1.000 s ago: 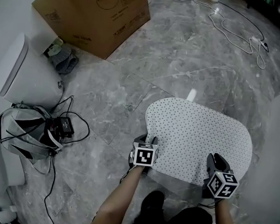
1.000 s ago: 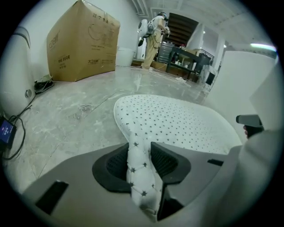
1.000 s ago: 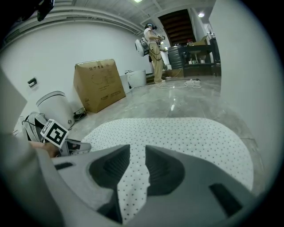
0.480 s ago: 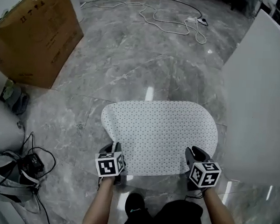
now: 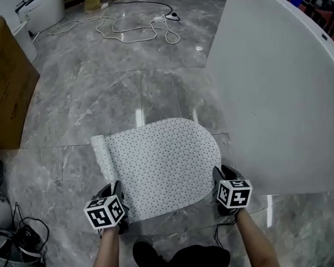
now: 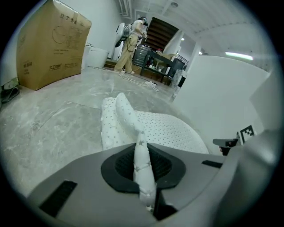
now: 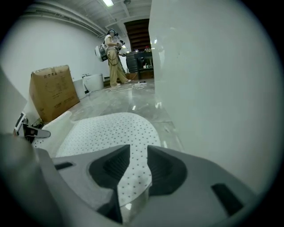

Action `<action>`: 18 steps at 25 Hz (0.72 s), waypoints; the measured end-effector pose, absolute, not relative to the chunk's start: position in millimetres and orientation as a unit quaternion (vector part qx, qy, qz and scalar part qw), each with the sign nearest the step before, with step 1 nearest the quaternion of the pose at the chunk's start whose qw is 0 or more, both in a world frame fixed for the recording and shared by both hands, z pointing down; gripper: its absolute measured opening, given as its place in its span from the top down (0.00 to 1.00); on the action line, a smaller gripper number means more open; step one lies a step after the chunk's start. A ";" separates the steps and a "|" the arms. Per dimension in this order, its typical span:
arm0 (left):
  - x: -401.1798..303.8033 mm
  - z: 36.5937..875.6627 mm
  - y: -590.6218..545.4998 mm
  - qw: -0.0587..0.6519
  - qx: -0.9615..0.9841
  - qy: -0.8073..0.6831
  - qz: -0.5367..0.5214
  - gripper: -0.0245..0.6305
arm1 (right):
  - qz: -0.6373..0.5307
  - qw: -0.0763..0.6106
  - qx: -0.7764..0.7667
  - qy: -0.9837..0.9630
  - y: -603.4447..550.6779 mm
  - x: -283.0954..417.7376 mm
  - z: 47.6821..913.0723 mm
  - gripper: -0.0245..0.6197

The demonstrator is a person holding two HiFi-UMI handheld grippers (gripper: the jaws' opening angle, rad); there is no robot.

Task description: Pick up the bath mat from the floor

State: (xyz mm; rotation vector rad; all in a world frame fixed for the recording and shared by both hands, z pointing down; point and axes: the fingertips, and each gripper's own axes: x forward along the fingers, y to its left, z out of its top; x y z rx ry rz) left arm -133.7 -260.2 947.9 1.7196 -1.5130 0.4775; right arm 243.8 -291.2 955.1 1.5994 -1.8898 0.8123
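Left gripper (image 5: 117, 193) has closed on mat (image 5: 165, 158) near-left corner, edge curling off floor (image 5: 85, 98); right gripper (image 5: 220, 176) pinches near-right corner. Rest lies flat beside tub (image 5: 280, 97). We judge it soft, floppy, light: lift both corners together.

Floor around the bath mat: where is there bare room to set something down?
Bare floor lies between the cardboard box, the bath mat and the cable. Crowded: the white wall hugs the mat's right; tangled cords sit lower left.
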 end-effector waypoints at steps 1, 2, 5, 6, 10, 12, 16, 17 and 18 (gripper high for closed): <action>-125.7 946.5 -263.4 0.393 0.681 -0.590 0.185 0.92 | 0.302 0.268 0.596 -0.694 -293.2 251.7 956.9 0.79; -118.2 944.9 -266.6 0.396 0.685 -0.585 0.180 0.92 | 0.303 0.270 0.602 -0.688 -295.5 259.0 958.7 0.79; -96.7 941.6 -277.0 0.402 0.698 -0.567 0.172 0.92 | 0.309 0.272 0.610 -0.677 -303.7 272.4 963.3 0.79; -89.4 941.4 -279.3 0.403 0.702 -0.561 0.174 0.92 | 0.312 0.272 0.608 -0.677 -305.9 274.2 965.0 0.78; -64.9 941.4 -283.2 0.406 0.717 -0.538 0.178 0.92 | 0.317 0.280 0.596 -0.683 -314.8 279.3 970.7 0.72; -57.7 941.6 -285.9 0.407 0.721 -0.532 0.178 0.92 | 0.322 0.283 0.584 -0.689 -321.2 278.0 974.2 0.69; -51.3 942.9 -287.3 0.411 0.726 -0.522 0.176 0.92 | 0.332 0.310 0.560 -0.693 -330.1 271.8 985.5 0.57; -50.4 942.8 -287.8 0.410 0.728 -0.521 0.175 0.92 | 0.335 0.316 0.556 -0.692 -332.6 270.9 988.8 0.55; -49.9 942.7 -288.3 0.409 0.729 -0.520 0.174 0.92 | 0.340 0.320 0.550 -0.692 -334.9 269.7 992.4 0.53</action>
